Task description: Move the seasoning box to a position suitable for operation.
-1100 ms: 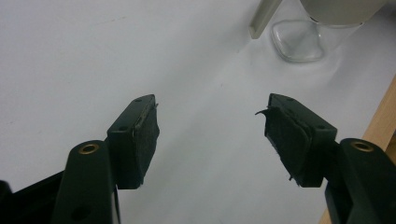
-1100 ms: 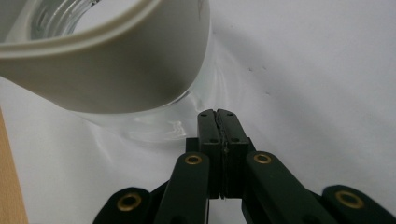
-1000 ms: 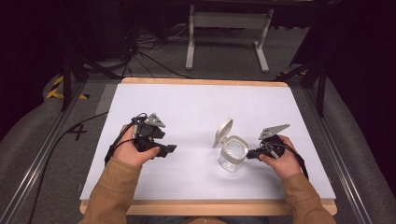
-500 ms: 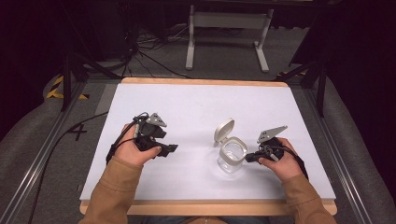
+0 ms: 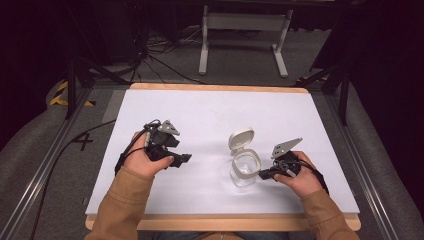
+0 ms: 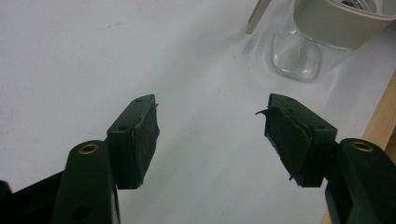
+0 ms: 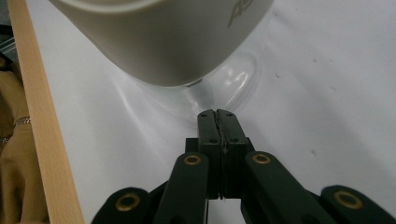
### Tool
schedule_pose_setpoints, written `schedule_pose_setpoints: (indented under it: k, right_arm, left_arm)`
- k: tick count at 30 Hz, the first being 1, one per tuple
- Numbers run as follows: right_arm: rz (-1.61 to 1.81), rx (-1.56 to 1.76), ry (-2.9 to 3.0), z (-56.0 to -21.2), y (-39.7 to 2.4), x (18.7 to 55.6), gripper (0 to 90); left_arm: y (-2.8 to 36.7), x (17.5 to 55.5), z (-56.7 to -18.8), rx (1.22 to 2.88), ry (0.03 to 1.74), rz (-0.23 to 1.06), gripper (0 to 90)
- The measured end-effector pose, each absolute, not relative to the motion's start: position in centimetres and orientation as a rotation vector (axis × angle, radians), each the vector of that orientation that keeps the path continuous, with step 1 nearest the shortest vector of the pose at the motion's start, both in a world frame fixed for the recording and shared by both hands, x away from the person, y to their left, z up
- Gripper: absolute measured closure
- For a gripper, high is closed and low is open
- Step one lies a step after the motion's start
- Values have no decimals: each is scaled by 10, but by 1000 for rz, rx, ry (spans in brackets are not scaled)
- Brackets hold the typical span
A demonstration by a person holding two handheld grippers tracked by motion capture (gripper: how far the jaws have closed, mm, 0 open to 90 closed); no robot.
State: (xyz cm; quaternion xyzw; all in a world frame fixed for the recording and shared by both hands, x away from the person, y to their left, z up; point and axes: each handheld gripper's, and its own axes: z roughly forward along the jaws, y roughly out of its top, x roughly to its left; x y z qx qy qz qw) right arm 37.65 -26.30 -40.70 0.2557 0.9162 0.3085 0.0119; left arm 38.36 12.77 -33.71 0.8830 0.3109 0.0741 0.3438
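Note:
A clear glass container (image 5: 244, 172) with a grey rim stands right of the table's middle, its hinged lid (image 5: 241, 139) flipped open behind it. My right gripper (image 5: 263, 174) is shut and empty, its tips low against the container's right side. In the right gripper view the shut jaws (image 7: 218, 115) meet the glass base (image 7: 229, 81) beneath the grey rim (image 7: 159, 42). My left gripper (image 5: 184, 159) rests open on the white table, well left of the container. Its view shows the open jaws (image 6: 210, 128) with bare table between them and the container (image 6: 299, 56) farther off.
The white table top (image 5: 210, 115) has a wooden border (image 5: 220, 221) along its near edge; that edge (image 7: 39, 140) runs close beside the container in the right gripper view. A tan sleeve (image 7: 11, 140) lies beyond it. A metal stand (image 5: 242, 25) is on the floor behind.
My right gripper has slid a little nearer and to the left, lower against the container's side. The left gripper has stayed put.

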Motion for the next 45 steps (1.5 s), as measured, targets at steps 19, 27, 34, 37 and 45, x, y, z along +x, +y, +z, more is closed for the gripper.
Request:
schedule_pose_setpoints:
  k: [19,27,34,37,45]
  right_arm:
    - [955,701,2913,-409,-244,368,900]
    - [976,718,2892,-408,-246,366,900]
    - [1027,746,2813,-394,-258,364,900]
    - [1069,768,2759,-385,-264,363,900]
    - [1179,796,2656,-369,-276,361,900]
  left_arm:
    - [128,384,-337,2290,802,182,357]
    - [126,386,-336,2297,793,176,356]
    - [126,386,-336,2298,794,183,357]
    - [126,385,-336,2297,795,182,357]
    - [127,383,-338,2293,805,184,356]
